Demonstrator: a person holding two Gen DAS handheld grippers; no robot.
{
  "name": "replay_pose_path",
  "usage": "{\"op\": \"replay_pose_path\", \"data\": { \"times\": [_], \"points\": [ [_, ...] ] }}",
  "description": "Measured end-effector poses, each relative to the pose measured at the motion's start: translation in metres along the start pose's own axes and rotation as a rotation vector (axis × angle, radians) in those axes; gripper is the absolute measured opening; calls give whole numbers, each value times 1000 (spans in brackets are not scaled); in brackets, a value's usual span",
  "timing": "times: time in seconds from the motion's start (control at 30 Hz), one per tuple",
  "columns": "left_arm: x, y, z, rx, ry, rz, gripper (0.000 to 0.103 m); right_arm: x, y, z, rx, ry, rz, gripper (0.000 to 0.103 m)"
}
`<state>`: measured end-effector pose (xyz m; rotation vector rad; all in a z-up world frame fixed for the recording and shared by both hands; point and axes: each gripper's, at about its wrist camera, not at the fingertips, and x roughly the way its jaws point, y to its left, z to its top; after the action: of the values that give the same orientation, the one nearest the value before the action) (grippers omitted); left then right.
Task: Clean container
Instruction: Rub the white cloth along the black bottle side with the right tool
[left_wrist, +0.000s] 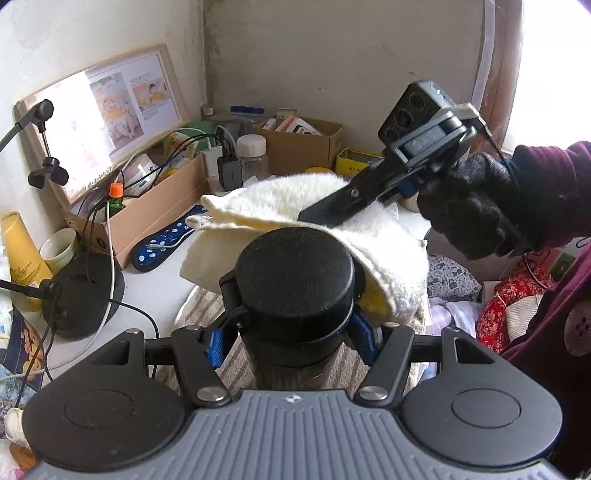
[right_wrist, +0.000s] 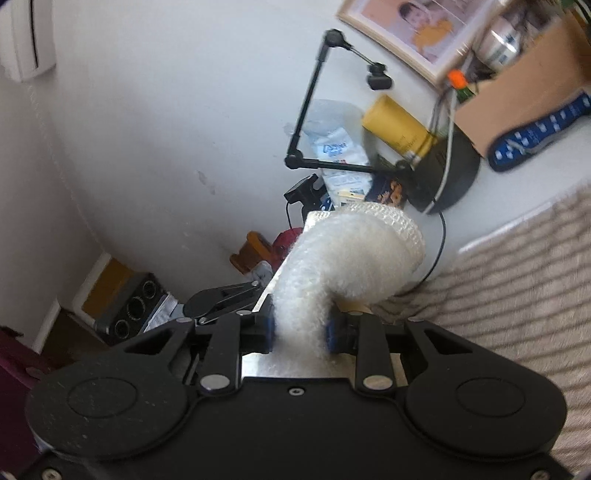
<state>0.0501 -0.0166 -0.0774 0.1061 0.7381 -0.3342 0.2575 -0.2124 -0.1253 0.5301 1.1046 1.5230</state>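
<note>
A dark bottle-like container with a black round lid (left_wrist: 295, 273) stands upright between my left gripper's (left_wrist: 291, 338) blue pads, which are shut on its neck. A fluffy white cloth with a yellow underside (left_wrist: 317, 206) drapes over the far side of the lid. My right gripper (left_wrist: 325, 214), held by a black-gloved hand, presses down on the cloth from the right. In the right wrist view my right gripper (right_wrist: 301, 328) is shut on the bunched white cloth (right_wrist: 343, 254). The container is hidden there.
A striped mat (left_wrist: 207, 306) lies under the container on a white table. At left stand a black lamp base (left_wrist: 81, 295), a yellow tube (left_wrist: 22, 251), a cup (left_wrist: 59, 247) and a cardboard box (left_wrist: 159, 206). A blue slipper (left_wrist: 162, 240) and jar (left_wrist: 253, 151) sit behind.
</note>
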Motion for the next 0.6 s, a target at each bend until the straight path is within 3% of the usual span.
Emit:
{"op": "replay_pose_path", "data": {
  "times": [0.47, 0.6],
  "points": [
    [1, -2, 3, 35, 18, -8, 63, 19, -57, -24, 145, 37, -109, 24],
    [1, -6, 5, 119, 30, -30, 64, 26, -71, -30, 171, 51, -159, 24]
  ]
}}
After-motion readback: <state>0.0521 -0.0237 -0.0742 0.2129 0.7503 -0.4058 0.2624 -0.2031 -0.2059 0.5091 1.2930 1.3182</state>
